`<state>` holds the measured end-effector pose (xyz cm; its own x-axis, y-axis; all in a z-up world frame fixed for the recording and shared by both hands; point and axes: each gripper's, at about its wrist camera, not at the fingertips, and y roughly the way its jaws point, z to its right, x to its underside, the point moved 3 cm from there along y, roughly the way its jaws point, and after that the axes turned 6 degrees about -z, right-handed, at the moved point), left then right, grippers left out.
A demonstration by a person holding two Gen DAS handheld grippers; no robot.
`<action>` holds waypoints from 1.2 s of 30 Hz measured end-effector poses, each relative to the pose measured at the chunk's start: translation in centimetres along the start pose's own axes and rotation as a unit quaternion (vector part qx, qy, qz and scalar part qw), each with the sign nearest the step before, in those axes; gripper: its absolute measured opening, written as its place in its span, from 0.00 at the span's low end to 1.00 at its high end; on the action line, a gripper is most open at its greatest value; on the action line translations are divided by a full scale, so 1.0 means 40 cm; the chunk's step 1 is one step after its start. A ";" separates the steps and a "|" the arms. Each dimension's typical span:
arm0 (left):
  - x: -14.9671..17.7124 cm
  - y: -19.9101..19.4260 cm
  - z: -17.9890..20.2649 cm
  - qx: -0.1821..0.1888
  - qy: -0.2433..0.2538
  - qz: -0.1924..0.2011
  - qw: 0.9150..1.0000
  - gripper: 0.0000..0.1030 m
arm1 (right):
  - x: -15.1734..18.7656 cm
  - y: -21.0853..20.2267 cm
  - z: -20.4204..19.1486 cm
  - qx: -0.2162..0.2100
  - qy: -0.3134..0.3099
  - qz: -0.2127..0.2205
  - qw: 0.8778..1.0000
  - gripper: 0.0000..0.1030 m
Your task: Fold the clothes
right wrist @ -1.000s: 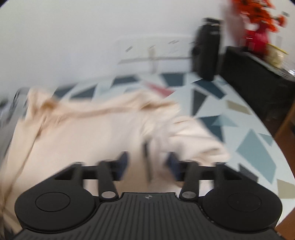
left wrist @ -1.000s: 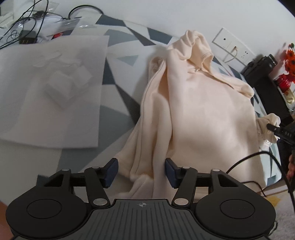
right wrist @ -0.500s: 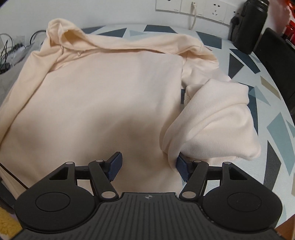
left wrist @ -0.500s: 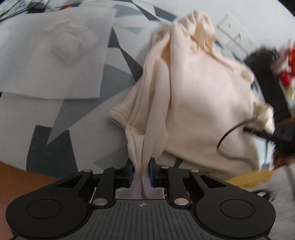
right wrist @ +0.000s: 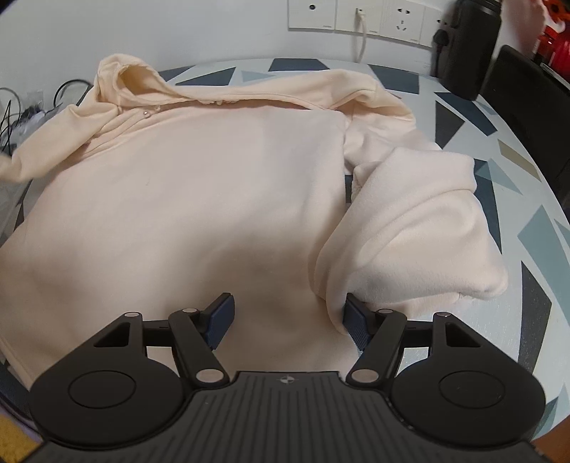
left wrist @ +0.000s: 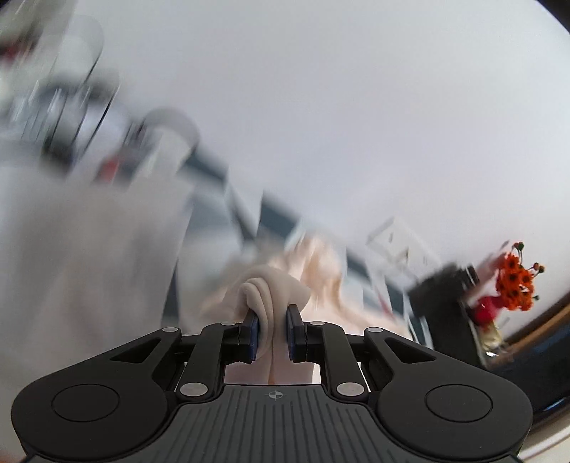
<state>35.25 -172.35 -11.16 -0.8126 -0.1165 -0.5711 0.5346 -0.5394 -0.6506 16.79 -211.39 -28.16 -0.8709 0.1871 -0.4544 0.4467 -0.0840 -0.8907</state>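
A cream hoodie [right wrist: 199,199] lies flat on the patterned table, hood at the far left, its right sleeve [right wrist: 420,228] bunched in a fold at the right. My right gripper [right wrist: 290,318] is open, low over the hoodie's hem, its right pad against the bunched sleeve. In the blurred left wrist view my left gripper [left wrist: 272,331] is shut on a bunched fold of the hoodie's left sleeve [left wrist: 272,288] and holds it lifted above the table.
Wall sockets [right wrist: 377,16] and a black bottle [right wrist: 466,46] stand at the table's back right. Cables [right wrist: 21,107] lie at the far left. Orange flowers [left wrist: 516,281] and a black box [left wrist: 441,295] show at the right of the left wrist view.
My left gripper closed on the hoodie's left sleeve and has lifted it up, the view swinging toward the wall. My right gripper stays open and has settled near the hem.
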 end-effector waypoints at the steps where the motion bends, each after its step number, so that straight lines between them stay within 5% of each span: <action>1: -0.027 0.019 0.021 -0.013 0.024 0.017 0.999 0.14 | -0.001 0.000 0.002 0.000 0.007 0.001 1.000 0.66; 4: -0.052 0.114 0.052 -0.077 0.083 0.025 0.993 0.14 | -0.002 0.000 0.010 -0.001 0.032 0.010 0.999 0.66; 6: -0.029 0.191 0.047 -0.106 0.113 -0.005 0.988 0.17 | 0.001 -0.005 0.015 0.000 0.051 0.020 0.998 0.66; 8: 0.010 0.264 0.040 -0.134 0.145 -0.043 0.979 0.42 | 0.004 -0.012 0.021 -0.001 0.072 0.031 0.997 0.66; 9: 0.032 0.285 0.038 -0.146 0.158 -0.058 0.975 0.67 | 0.005 -0.020 0.025 -0.003 0.081 0.038 0.996 0.66; 10: 0.050 0.291 0.039 -0.154 0.167 -0.063 0.972 0.78 | 0.005 -0.031 0.030 -0.006 0.089 0.045 0.995 0.66; 12: 0.080 0.278 0.048 -0.140 0.175 -0.065 0.972 0.82 | 0.007 -0.054 0.044 -0.010 0.097 0.062 0.993 0.66; 17: 0.157 0.196 0.040 -0.085 0.174 -0.104 0.976 0.81 | 0.035 -0.090 0.093 -0.004 0.119 0.070 0.990 0.65; 23: 0.290 0.109 0.014 -0.034 0.209 -0.175 0.962 0.76 | 0.089 -0.127 0.136 0.006 0.147 0.072 0.986 0.65; 26: 0.320 0.102 -0.005 -0.018 0.202 -0.188 0.961 0.75 | 0.114 -0.159 0.150 0.030 0.157 0.092 0.983 0.65; 29: 0.282 0.090 -0.039 -0.037 0.165 -0.152 0.974 0.75 | 0.121 -0.205 0.172 0.045 0.182 0.132 0.973 0.65; 32: 0.199 0.078 -0.078 -0.096 0.123 -0.073 0.985 0.76 | 0.115 -0.221 0.187 0.030 0.201 0.143 0.969 0.65; 36: 0.123 0.047 -0.110 -0.169 0.124 -0.016 0.978 0.76 | 0.138 -0.183 0.164 0.037 0.183 0.113 0.976 0.65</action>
<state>33.28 -170.27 -17.42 -0.7719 0.1241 -0.6236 0.5895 -0.2276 -0.7750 7.37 -216.17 -24.20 -0.6150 0.4911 -0.6169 0.5911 -0.2308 -0.7729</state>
